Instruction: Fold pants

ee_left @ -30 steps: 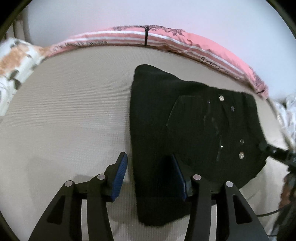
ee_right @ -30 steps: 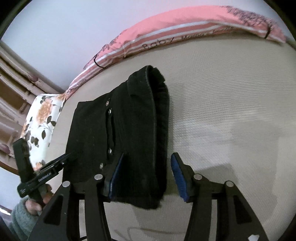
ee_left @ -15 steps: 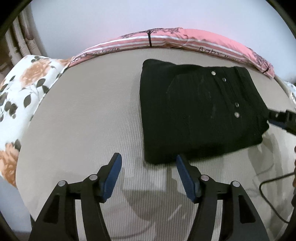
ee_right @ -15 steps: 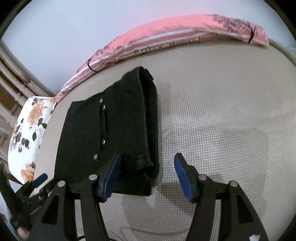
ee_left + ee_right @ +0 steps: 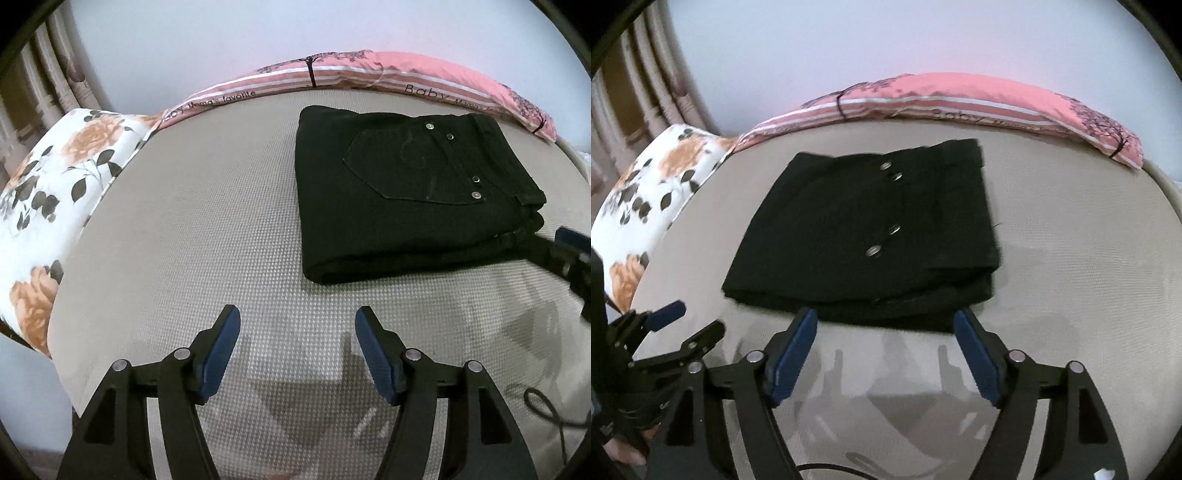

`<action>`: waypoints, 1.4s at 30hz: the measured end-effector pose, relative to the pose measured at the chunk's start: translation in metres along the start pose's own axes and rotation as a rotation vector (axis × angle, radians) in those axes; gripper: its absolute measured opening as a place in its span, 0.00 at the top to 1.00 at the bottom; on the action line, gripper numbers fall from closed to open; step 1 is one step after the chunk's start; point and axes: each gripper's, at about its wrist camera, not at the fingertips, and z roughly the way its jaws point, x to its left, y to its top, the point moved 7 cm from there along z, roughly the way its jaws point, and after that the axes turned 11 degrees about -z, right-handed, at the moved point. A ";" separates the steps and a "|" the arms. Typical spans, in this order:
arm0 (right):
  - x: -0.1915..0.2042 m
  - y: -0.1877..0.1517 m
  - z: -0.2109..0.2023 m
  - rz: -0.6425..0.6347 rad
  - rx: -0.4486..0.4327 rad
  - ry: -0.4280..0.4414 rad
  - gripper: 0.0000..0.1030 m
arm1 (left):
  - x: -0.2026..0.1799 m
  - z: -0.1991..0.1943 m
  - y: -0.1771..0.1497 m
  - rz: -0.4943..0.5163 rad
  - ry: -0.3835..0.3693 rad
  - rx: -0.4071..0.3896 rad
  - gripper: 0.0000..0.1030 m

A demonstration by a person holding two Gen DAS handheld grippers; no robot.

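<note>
Both tongs, left [image 5: 297, 326] and right [image 5: 884, 326], opening, nothing between | pants [image 5: 406, 192] lie folded on mattress [image 5: 184, 240] | step: letting go | next: I check edges, tidy.

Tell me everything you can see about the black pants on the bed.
The pants are black, denim-looking, folded into a compact rectangular stack of several layers. A back pocket with curved stitching faces up, and four silver rivets show. They lie flat on the beige mattress, near the pink striped pillow. Nothing grips them.
</note>
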 end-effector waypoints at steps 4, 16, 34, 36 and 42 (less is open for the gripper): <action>0.013 -0.013 -0.002 -0.016 0.011 -0.017 0.24 | -0.002 0.000 -0.003 0.006 -0.004 -0.002 0.37; 0.018 -0.027 -0.002 0.013 0.041 0.001 0.22 | -0.006 0.001 -0.009 0.018 0.000 -0.007 0.37; 0.028 -0.033 0.001 0.008 0.064 -0.006 0.22 | -0.007 0.006 -0.015 0.011 -0.007 0.012 0.37; 0.026 -0.032 0.001 0.010 0.064 -0.005 0.22 | -0.007 0.007 -0.015 0.007 -0.007 0.016 0.37; 0.024 -0.033 0.003 0.025 0.074 0.000 0.22 | -0.008 0.007 -0.019 0.008 -0.005 0.021 0.36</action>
